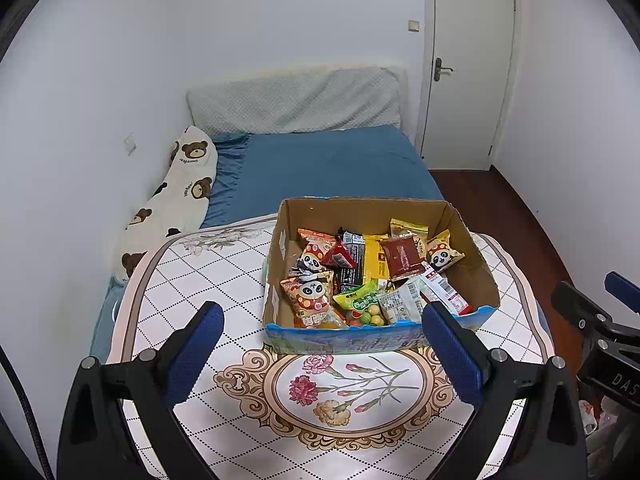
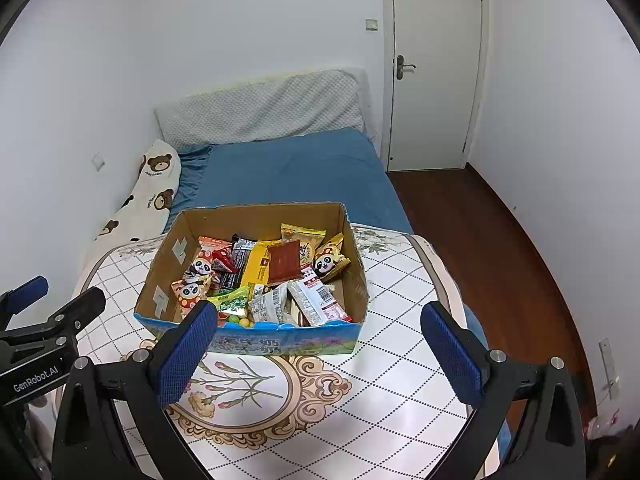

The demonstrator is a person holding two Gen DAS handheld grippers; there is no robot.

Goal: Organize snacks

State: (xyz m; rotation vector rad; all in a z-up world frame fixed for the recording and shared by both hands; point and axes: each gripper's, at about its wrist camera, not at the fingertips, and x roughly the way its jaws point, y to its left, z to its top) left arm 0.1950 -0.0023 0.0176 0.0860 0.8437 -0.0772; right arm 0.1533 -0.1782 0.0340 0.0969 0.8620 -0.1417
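A cardboard box (image 1: 476, 240) with a blue printed front stands on a small table with a flowered white cloth (image 1: 208, 268). It holds several snack packets: panda bags (image 1: 314, 296), a yellow packet (image 1: 376, 260), a brown-red packet (image 1: 404, 258), a green candy bag (image 1: 360, 302). The box (image 2: 168, 264) shows the same snacks in the right wrist view. My left gripper (image 1: 322, 350) is open and empty, just in front of the box. My right gripper (image 2: 320, 354) is open and empty, also in front of the box.
Behind the table is a bed with a blue sheet (image 1: 332, 164), a bear-print pillow (image 1: 180, 196) along the left wall and a grey headboard cushion (image 1: 296, 100). A white closed door (image 1: 468, 64) and wooden floor (image 2: 480, 240) lie to the right.
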